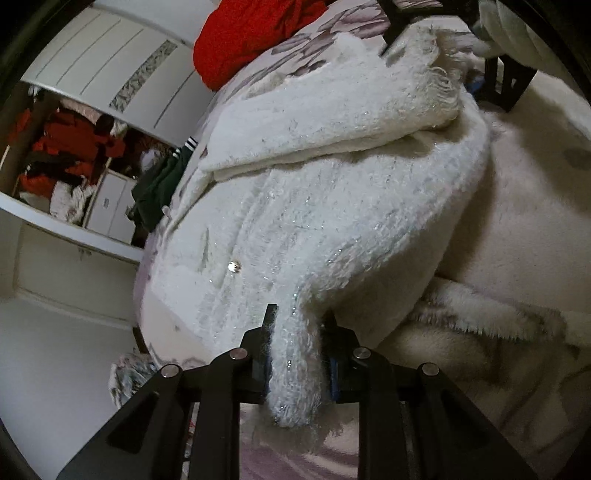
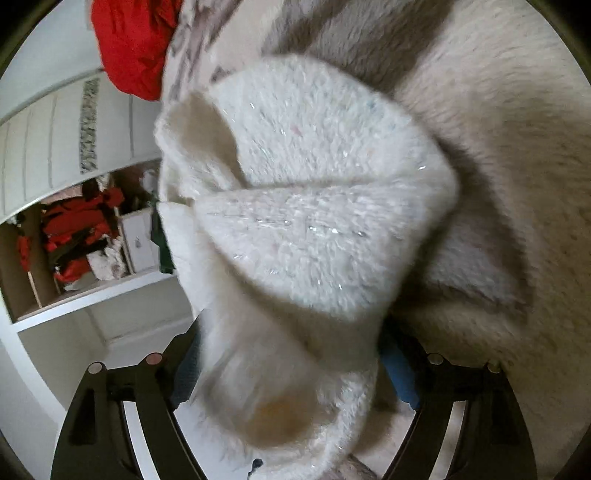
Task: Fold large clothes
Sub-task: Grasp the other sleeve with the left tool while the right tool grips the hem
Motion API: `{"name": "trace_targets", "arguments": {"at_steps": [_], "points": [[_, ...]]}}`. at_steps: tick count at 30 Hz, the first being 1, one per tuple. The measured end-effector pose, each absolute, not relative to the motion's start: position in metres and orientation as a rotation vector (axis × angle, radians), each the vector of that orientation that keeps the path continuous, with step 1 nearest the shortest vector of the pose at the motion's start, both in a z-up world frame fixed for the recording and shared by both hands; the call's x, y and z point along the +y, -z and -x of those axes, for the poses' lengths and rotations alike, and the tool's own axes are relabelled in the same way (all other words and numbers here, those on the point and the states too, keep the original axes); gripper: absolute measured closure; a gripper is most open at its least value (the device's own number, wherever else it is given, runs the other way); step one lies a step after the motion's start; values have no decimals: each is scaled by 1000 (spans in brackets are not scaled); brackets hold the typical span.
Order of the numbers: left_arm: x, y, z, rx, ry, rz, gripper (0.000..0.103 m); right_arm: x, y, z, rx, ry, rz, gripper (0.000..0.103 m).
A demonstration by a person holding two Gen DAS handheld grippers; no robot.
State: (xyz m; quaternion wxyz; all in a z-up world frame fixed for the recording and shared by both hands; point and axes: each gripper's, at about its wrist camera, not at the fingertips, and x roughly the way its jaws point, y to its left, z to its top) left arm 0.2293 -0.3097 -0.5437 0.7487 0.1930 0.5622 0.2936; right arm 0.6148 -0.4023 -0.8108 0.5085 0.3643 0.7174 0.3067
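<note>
A fluffy white sparkly cardigan lies partly folded on a bed with a pale fuzzy blanket. My left gripper is shut on one edge of the cardigan, which hangs down between its fingers. The right gripper shows at the top of the left wrist view, holding the far end of the cardigan. In the right wrist view my right gripper is shut on a thick fold of the cardigan, which bulges up and hides the fingertips.
A red garment lies at the far end of the bed and shows in the right wrist view. A dark green garment hangs off the bed's left edge. An open white wardrobe full of clothes stands to the left.
</note>
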Motion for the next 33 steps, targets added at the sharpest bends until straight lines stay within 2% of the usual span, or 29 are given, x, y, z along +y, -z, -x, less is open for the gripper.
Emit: {"name": "trace_targets", "arguments": {"at_steps": [4, 6, 7, 8, 10, 17, 22, 26, 28, 33], "points": [[-301, 537, -229, 1233, -617, -363, 84, -384, 804, -615, 1750, -758, -847, 18], [-292, 527, -228, 1220, -598, -333, 84, -384, 803, -615, 1743, -713, -822, 38], [-285, 518, -226, 1206, -590, -306, 85, -383, 800, -614, 1747, -670, -799, 61], [-282, 513, -224, 1198, -586, -288, 85, -381, 793, -613, 1736, -655, -795, 70], [-265, 497, -219, 1179, -569, -217, 86, -373, 768, -612, 1708, -640, -735, 77], [-175, 446, -210, 1150, -501, 20, 86, -284, 659, -625, 1664, -595, -497, 81], [-66, 424, -211, 1131, -505, 171, 86, -161, 607, -648, 1658, -557, -353, 81], [33, 446, -209, 1128, -537, 289, 86, -63, 606, -659, 1689, -495, -274, 81], [73, 471, -211, 1150, -535, 302, 84, -2, 623, -663, 1723, -450, -205, 81], [159, 547, -213, 1247, -403, 564, 74, 93, 675, -667, 1774, -334, -18, 77]]}}
